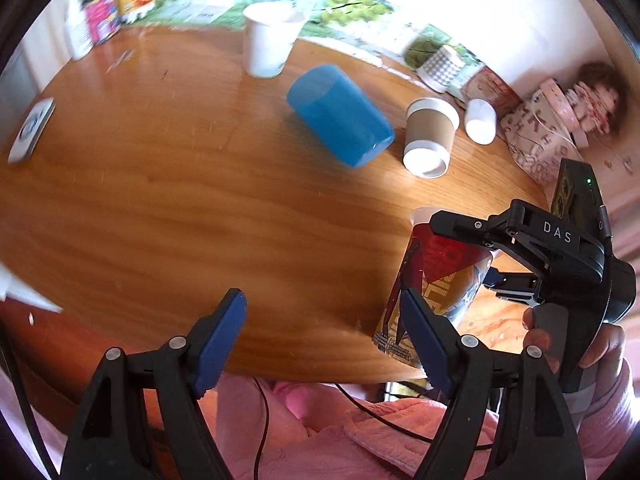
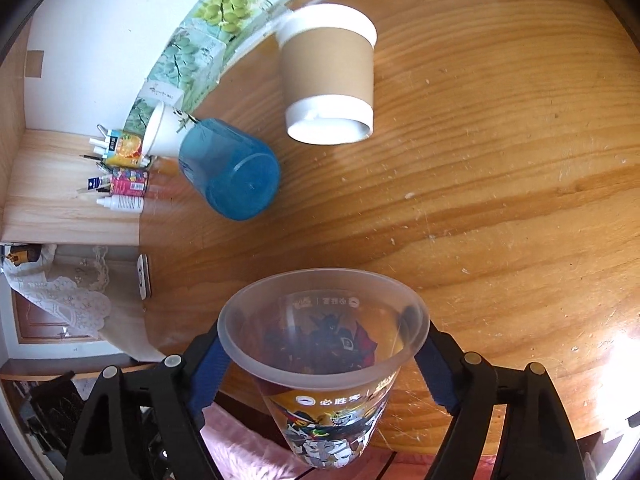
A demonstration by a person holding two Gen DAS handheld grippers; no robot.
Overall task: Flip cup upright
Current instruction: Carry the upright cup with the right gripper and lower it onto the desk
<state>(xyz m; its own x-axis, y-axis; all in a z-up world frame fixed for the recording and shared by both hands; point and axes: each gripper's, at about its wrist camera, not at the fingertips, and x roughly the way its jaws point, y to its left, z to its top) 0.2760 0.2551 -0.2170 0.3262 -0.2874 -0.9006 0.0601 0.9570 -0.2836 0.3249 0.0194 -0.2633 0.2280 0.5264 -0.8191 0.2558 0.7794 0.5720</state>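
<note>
cup (image 2: 320,368): being held rim-up near the table (image 2: 500,200) edge, apparently lifted
right gripper (image 2: 320,364): clamping the cup below its rim
left gripper (image 1: 320,344): hanging open, empty
progress: flip looking done; setting down remaining

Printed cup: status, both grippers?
Right gripper shut on printed cup, mouth up. Left gripper open, empty. Blue cup and sleeved paper cup inverted beyond.

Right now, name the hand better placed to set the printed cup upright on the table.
Right. The right gripper already clamps the printed cup mouth-up at the table edge. The left gripper hangs open and empty beside it.
</note>
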